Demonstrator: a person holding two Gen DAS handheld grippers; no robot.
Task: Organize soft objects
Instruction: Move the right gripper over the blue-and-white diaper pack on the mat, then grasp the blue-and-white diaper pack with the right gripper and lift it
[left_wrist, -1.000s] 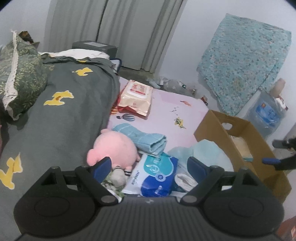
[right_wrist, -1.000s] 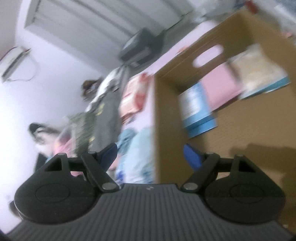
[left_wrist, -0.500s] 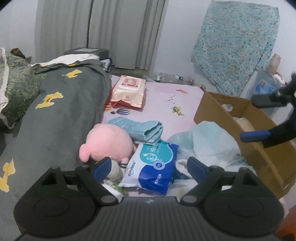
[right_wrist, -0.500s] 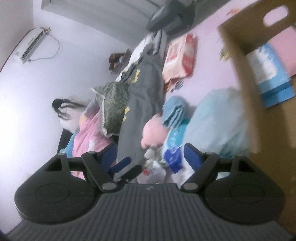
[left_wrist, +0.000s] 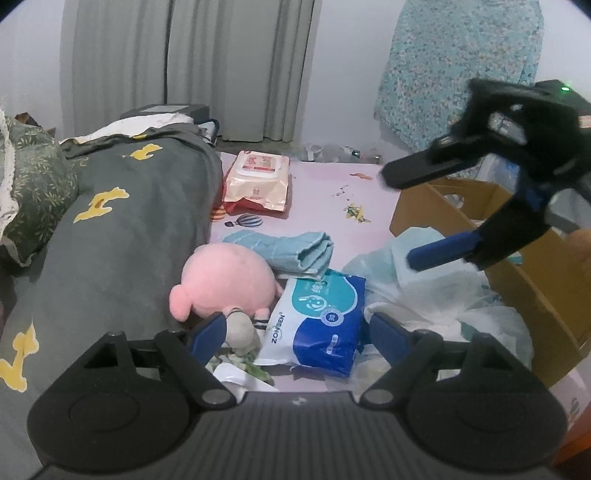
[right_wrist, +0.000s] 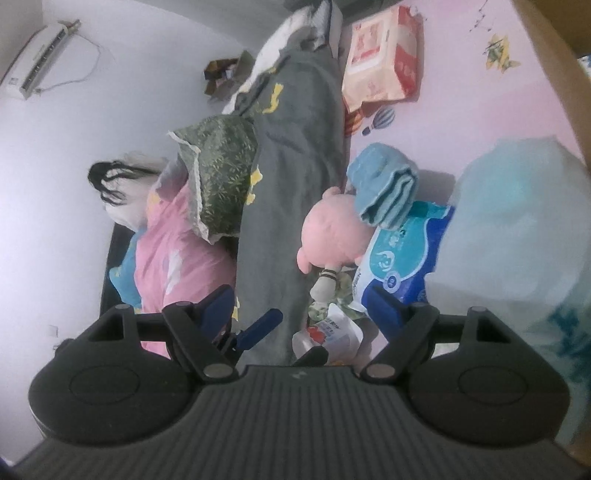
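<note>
Now | left hand-held gripper (left_wrist: 295, 328) closing, nothing clamped | right hand-held gripper (right_wrist: 301, 308) open, empty | best: straddle blue-white plastic wipes pack (left_wrist: 317, 321) squarely, avoiding pink plush toy (left_wrist: 225, 280).

Two wipe packs: a blue one (left_wrist: 321, 317) and a pink one (left_wrist: 256, 184). One pink plush (left_wrist: 227, 284), one folded blue towel (left_wrist: 291, 251), one cardboard box (left_wrist: 532, 291), one green pillow (left_wrist: 33, 195), and what looks like one small pouch (right_wrist: 327, 336), though it is blurred.
</note>
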